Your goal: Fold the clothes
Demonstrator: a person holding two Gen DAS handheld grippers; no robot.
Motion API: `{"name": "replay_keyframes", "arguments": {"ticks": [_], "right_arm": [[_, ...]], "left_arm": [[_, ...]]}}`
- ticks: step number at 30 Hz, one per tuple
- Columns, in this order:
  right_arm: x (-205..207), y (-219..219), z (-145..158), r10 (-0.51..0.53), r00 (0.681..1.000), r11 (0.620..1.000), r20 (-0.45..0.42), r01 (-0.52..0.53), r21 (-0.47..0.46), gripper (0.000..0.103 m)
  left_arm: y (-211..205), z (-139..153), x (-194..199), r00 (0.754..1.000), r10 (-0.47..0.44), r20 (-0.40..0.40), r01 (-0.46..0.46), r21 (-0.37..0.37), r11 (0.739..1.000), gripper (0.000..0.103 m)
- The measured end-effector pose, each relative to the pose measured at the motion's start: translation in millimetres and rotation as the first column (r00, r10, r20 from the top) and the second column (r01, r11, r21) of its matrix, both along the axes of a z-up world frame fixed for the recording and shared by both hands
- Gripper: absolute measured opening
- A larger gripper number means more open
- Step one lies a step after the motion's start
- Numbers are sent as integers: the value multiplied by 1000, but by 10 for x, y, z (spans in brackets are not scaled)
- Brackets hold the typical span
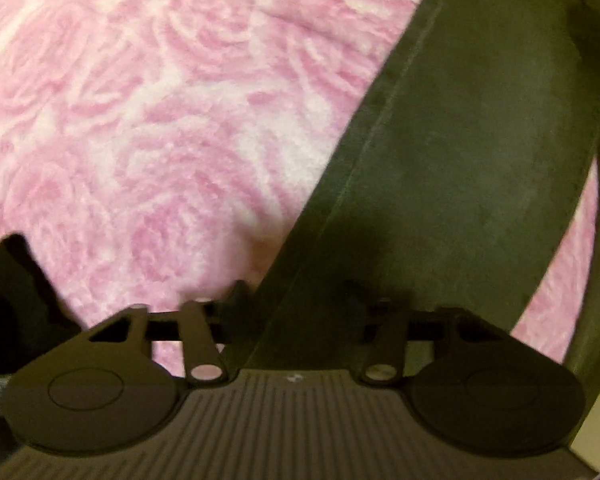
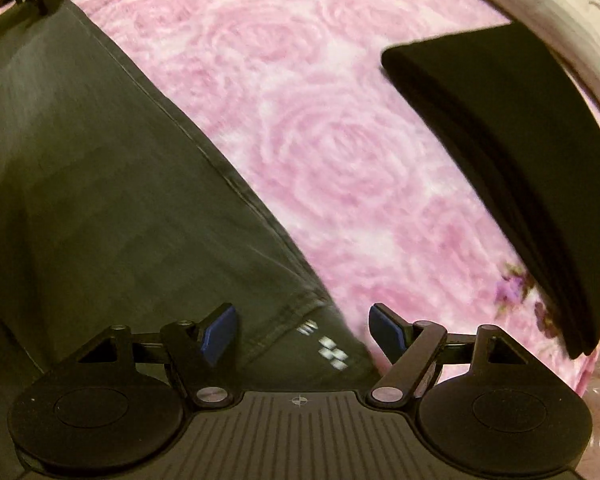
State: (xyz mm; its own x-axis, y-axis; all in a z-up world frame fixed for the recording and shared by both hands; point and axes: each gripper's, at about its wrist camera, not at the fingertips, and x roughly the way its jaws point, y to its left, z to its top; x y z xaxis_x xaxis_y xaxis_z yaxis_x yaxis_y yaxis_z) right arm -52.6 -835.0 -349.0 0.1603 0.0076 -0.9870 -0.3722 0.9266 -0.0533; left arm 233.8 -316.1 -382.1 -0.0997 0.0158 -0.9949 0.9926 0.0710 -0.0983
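1. Nearest the lens in the right wrist view, the right gripper [image 2: 302, 330] had its blue-padded fingers [image 2: 220, 332] spread wide apart, with a hemmed corner of the dark olive garment [image 2: 112, 184] lying between them but not pinched.

2. In the left wrist view, the left gripper [image 1: 300, 304] sat right at the garment's [image 1: 460, 140] near edge. Cloth covered the fingertips, so I could not tell whether they were apart or clamped on it.

3. Outward from both grippers, the garment stretched in a long, flat band across the pink rose-patterned blanket [image 2: 320, 140], a stitched seam running along its edge. The other gripper showed at its far end in the right wrist view.

4. Beyond it to the right, a black folded cloth [image 2: 520, 160] rested on the blanket, well apart from the olive piece — a neat, flat stack.

5. Handling, as a judgement: the olive fabric looked like a medium-weight woven — soft and limp, likely to sag and drape when lifted, not slippery, not fragile. The doubled hem and seam seemed the firmest places to take hold, since the thicker cloth there should resist slipping from the pads.

6. The plush blanket would probably drag against the cloth, so lifting would suit better than sliding.

7. The laid-out band fitted either a piece spread for folding or one partly folded lengthwise.
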Motion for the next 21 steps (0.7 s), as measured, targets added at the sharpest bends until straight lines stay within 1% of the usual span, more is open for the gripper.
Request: {"name": "replay_keyframes", "arguments": {"ticks": [3,7,8,10,11,12,13,14,17,19,21], "right_arm": [[83,-203,-44,2,999,1000,-42,-2,11,77],[207,-368,-249,24,985,998,-169,-12,69,76],[224,-391,-314,32,979,997,-200,-16,79,62],[253,-434,-390,18,974,995,-227,6,104,62],[263,-449,-391,11,972,994,-234,15,112,55],[265,-459,-373,9,971,993,-239,19,118,39],[259,-466,-342,8,970,993,-242,22,118,31],[239,-461,-295,7,972,993,-237,22,118,16],[103,-384,-70,8,983,994,-182,12,108,13],[-195,-198,200,12,996,998,-92,-6,59,12],[-560,23,497,17,1000,1000,9,-17,0,12]], "left_arm": [[29,26,-10,1000,-16,3,16,6,1000,15],[58,26,-93,998,-41,45,41,11,999,13],[66,33,-137,996,-55,63,54,13,998,10],[93,62,-239,992,-78,104,77,15,997,6],[113,84,-295,988,-83,126,83,12,997,4],[133,106,-350,985,-89,149,88,10,996,4],[160,138,-401,982,-86,169,87,5,996,3],[191,179,-449,979,-78,189,80,-3,997,3],[283,363,-580,969,-37,246,46,-30,998,3],[281,550,-717,959,-26,281,41,-46,998,3],[201,809,-817,949,-15,316,37,-64,997,3]]}}
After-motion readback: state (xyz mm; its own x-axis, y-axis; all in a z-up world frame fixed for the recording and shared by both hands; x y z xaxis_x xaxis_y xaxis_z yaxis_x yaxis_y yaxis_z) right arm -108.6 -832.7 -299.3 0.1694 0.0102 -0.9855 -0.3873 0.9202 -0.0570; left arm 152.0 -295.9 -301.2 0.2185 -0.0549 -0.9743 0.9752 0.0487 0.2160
